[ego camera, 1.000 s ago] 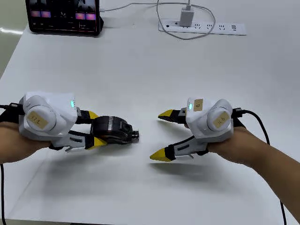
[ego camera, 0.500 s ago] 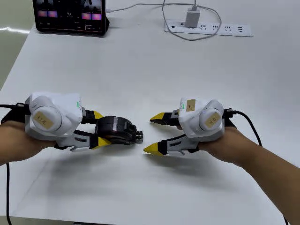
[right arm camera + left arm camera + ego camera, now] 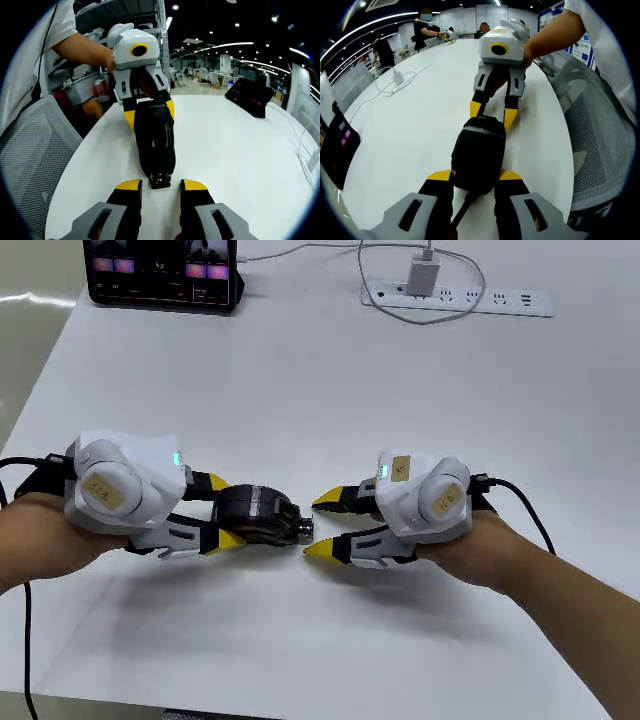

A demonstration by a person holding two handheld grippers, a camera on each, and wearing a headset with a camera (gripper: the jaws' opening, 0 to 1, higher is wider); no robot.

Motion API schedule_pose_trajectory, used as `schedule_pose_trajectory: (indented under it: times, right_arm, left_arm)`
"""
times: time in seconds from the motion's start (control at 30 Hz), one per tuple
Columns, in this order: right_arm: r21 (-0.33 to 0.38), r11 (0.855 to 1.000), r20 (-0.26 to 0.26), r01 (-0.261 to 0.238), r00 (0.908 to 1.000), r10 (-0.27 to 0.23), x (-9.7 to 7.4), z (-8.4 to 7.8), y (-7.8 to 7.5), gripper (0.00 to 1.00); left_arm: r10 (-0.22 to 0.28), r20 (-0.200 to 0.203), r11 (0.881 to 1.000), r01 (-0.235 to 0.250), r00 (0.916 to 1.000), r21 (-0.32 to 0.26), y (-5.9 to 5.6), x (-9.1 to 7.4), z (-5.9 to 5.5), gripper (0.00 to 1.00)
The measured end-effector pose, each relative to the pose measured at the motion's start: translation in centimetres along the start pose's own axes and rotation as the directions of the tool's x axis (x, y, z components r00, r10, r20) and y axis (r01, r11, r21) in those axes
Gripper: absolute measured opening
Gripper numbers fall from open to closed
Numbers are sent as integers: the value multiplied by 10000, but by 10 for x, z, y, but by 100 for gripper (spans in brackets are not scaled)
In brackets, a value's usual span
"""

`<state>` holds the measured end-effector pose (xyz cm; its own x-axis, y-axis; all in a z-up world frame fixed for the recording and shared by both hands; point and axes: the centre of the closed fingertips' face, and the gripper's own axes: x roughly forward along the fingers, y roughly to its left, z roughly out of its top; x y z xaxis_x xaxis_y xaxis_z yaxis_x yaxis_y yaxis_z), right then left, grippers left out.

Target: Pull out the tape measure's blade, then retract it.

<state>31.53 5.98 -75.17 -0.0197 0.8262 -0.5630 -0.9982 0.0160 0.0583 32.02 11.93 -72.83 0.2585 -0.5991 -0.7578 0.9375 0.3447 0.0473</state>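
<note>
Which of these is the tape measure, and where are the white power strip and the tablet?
tape measure (image 3: 258, 515): head view, on the middle of its black case.
power strip (image 3: 490, 302): head view, on its white bar.
tablet (image 3: 160, 262): head view, on its lit screen.

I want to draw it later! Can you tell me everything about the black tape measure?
The tape measure is a chunky black case with rounded corners, plastic by the look. The left tool clamps it from both sides, on or just above the white table. Its blade is wound in. The small metal tip pokes out towards the right tool, whose open jaws sit either side of it without gripping.
</note>
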Motion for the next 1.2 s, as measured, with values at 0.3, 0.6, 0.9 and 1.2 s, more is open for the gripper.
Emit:
schedule_pose_trajectory:
  times: [0.3, 0.6, 0.9, 1.2]
  right_arm:
    - [-349, 9994, 69, 86, 9999, -84, 4, 3, -3, 18]
    - [-752, 9972, 46, -33, 10000, 36, 5, 3, 0, 12]
    - [-645, 9979, -44, 78, 10000, -81, 5, 2, 1, 11]
    - [-546, 9985, -144, 78, 9999, -86, 3, 2, 4, 10]
  left_arm:
    - [-88, 4, 10000, 88, 10000, 14, 0, 0, 0, 26]
    - [-174, -52, 9998, 174, 9998, -11, 0, 1, 0, 26]
    - [-233, -90, 9997, 234, 9997, 122, 0, 1, 0, 25]
    - [-328, -280, 9977, 343, 9991, 579, -2, 1, -1, 25]
